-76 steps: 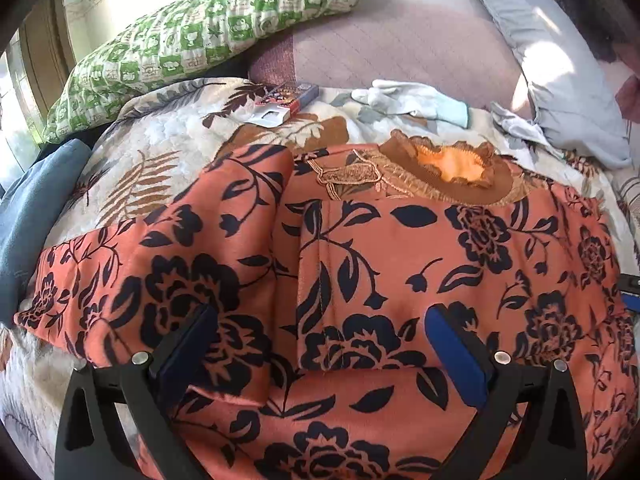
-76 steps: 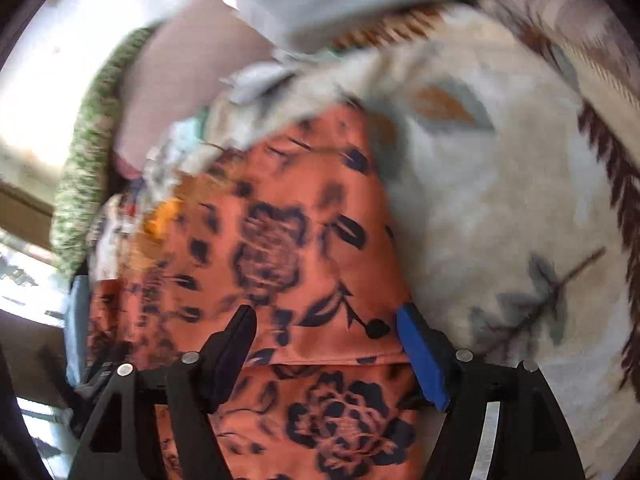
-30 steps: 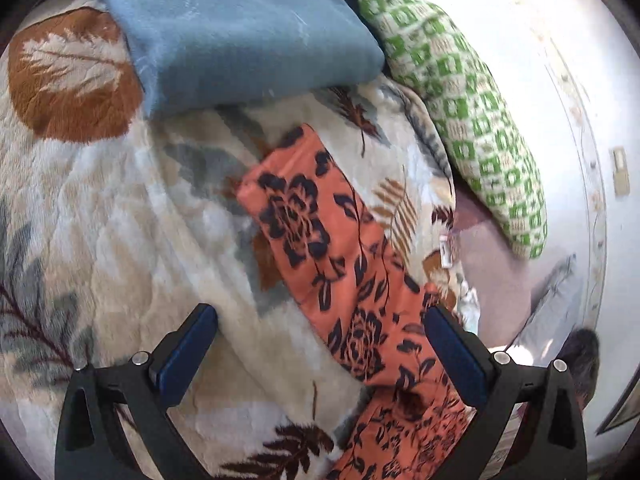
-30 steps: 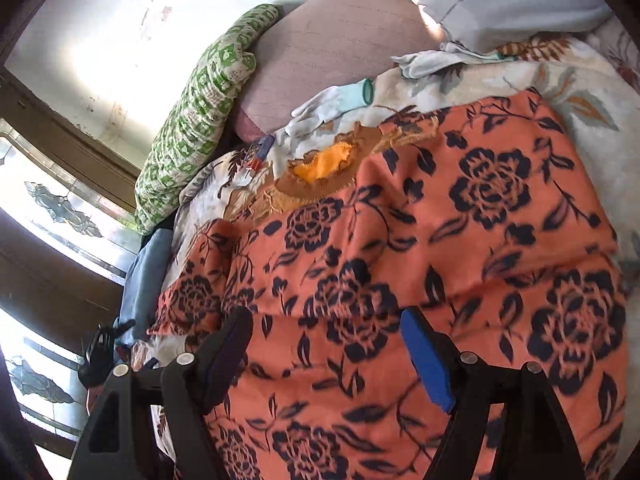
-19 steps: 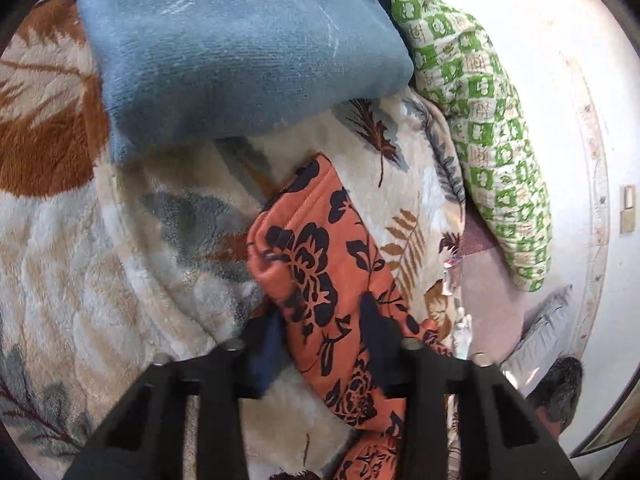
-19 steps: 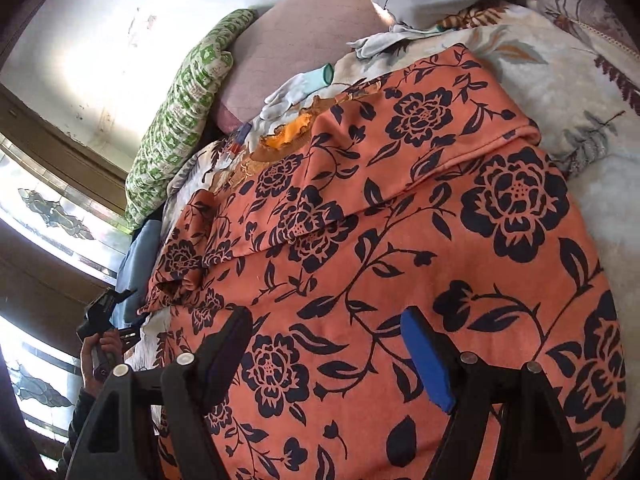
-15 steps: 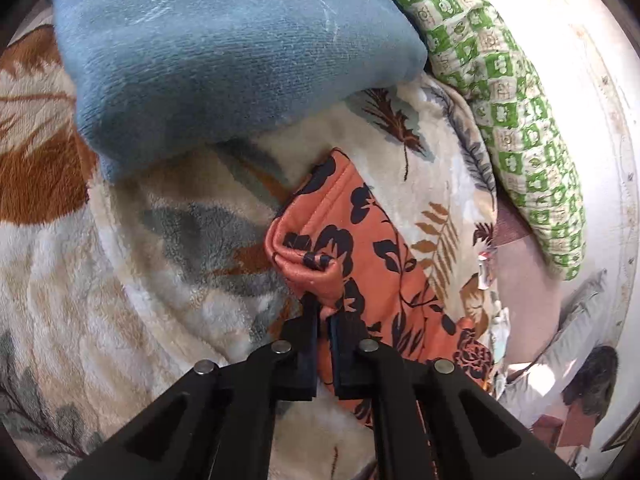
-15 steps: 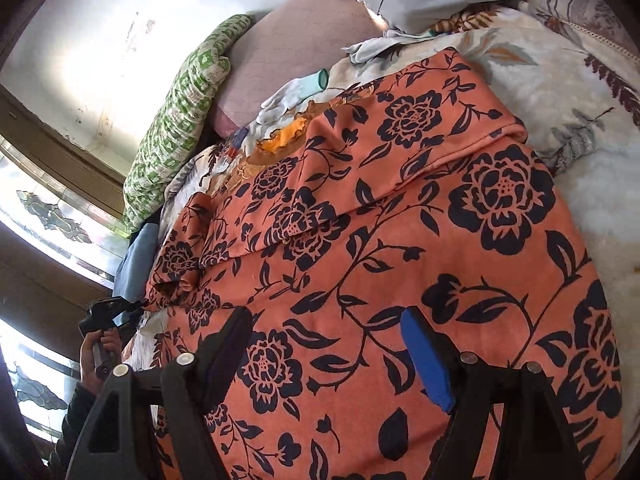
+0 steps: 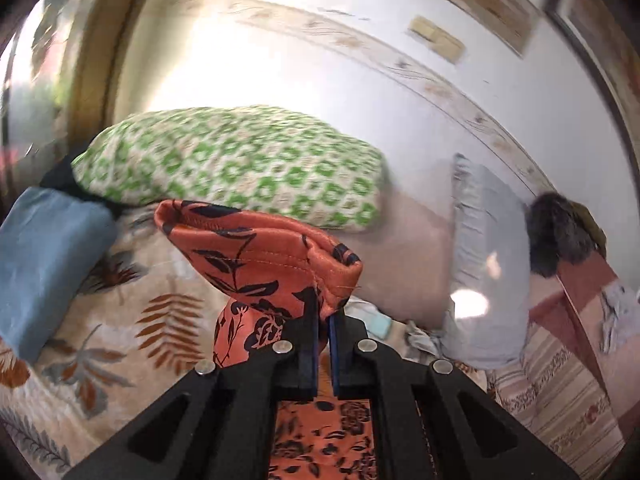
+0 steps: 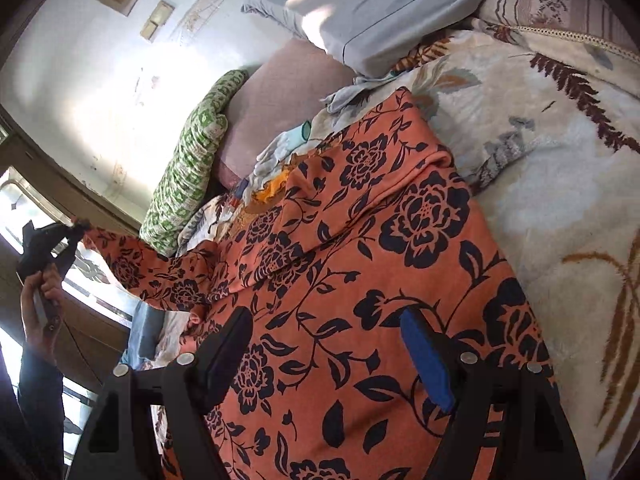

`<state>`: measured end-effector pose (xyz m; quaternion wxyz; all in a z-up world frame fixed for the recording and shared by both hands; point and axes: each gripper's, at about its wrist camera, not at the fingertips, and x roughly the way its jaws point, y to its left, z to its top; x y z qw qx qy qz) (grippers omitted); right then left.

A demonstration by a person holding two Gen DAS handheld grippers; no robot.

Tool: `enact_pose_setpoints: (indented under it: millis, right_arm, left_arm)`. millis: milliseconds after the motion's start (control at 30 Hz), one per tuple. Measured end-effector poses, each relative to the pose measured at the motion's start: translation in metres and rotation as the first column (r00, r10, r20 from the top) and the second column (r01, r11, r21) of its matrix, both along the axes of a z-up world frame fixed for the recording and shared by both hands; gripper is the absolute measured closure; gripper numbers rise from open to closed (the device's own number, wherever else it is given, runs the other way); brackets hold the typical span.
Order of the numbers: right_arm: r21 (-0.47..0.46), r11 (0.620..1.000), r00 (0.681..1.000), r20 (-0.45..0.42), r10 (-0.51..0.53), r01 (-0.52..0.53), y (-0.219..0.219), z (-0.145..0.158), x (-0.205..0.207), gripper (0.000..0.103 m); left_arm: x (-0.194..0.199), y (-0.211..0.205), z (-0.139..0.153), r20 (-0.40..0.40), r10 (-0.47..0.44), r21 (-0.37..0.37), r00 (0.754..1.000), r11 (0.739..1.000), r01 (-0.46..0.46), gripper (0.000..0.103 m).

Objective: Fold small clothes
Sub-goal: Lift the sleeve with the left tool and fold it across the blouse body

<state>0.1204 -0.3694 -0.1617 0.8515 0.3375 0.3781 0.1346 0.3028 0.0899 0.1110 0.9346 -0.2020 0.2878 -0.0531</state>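
Observation:
An orange garment with a black flower print [image 10: 360,264] lies spread on a leaf-patterned bed blanket [image 10: 552,168]. My left gripper [image 9: 323,322] is shut on the cuff of its sleeve [image 9: 256,256] and holds it up off the bed. In the right wrist view the left gripper [image 10: 72,232] shows at the far left with the lifted sleeve [image 10: 140,272] stretched from it. My right gripper [image 10: 328,352] is open and empty, hovering over the garment's lower body.
A green-and-white pillow [image 9: 240,164], a folded blue blanket [image 9: 44,260], a mauve pillow [image 10: 284,92] and a grey pillow [image 10: 372,4] lie along the head of the bed. White gloves [image 10: 284,144] lie by the garment's collar. Another person's dark hair [image 9: 556,236] shows at right.
My left gripper closed on the sleeve cuff and has lifted it up off the blanket, swinging to face the wall. My right gripper stayed open over the garment.

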Motion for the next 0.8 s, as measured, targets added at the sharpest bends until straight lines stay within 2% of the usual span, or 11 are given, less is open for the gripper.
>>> enact_pose_setpoints:
  millis: [133,267,300,333,400,433,500,533,600,700,800]
  right_arm:
    - [0.070,0.997,0.998,0.035,-0.044,0.042,-0.020,0.005,-0.008,0.024]
    - [0.128,0.988,0.995,0.038,-0.091,0.085,-0.036,0.004,-0.012,0.024]
    - [0.138,0.986,0.995,0.038,-0.096,0.090,-0.038,0.004,-0.012,0.024]
    - [0.140,0.986,0.994,0.038,-0.100,0.093,-0.040,0.004,-0.012,0.024]
    - [0.142,0.985,0.994,0.036,-0.104,0.098,-0.042,0.004,-0.011,0.024]
    - [0.143,0.984,0.994,0.034,-0.108,0.102,-0.043,0.003,-0.011,0.024]
    - [0.139,0.984,0.993,0.023,-0.119,0.115,-0.045,0.001,-0.010,0.024]
    - [0.140,0.982,0.992,0.016,-0.128,0.124,-0.047,0.000,-0.010,0.024]
    - [0.137,0.981,0.990,0.009,-0.141,0.139,-0.049,-0.002,-0.010,0.024]
    - [0.110,0.984,0.990,0.001,-0.140,0.139,-0.045,-0.002,-0.008,0.024]
    - [0.082,0.990,0.993,-0.017,-0.115,0.116,-0.039,0.000,0.002,0.024]
  left_arm:
    - [0.011,-0.113,-0.005,0.005,-0.163,0.063,0.987,0.985,0.162,0.099]
    - [0.017,-0.214,-0.061,-0.093,-0.307,0.081,0.947,0.946,0.315,0.099]
    - [0.019,-0.235,-0.081,-0.132,-0.329,0.091,0.935,0.935,0.342,0.092]
    - [0.020,-0.254,-0.103,-0.176,-0.352,0.099,0.919,0.923,0.372,0.066]
    - [0.026,-0.285,-0.153,-0.327,-0.402,0.091,0.856,0.888,0.452,0.019]
    - [0.026,-0.291,-0.174,-0.386,-0.394,0.095,0.834,0.882,0.461,0.019]
    - [0.020,-0.280,-0.200,-0.451,-0.368,0.071,0.813,0.893,0.444,0.019]
    - [0.017,-0.266,-0.204,-0.460,-0.357,0.045,0.813,0.905,0.423,0.019]
    - [0.007,-0.230,-0.197,-0.420,-0.349,0.020,0.838,0.920,0.393,0.019]
    - [-0.012,-0.165,-0.178,-0.331,-0.270,0.109,0.904,0.941,0.320,0.018]
    - [-0.022,-0.093,-0.181,-0.300,-0.126,0.224,0.946,0.954,0.198,0.017]
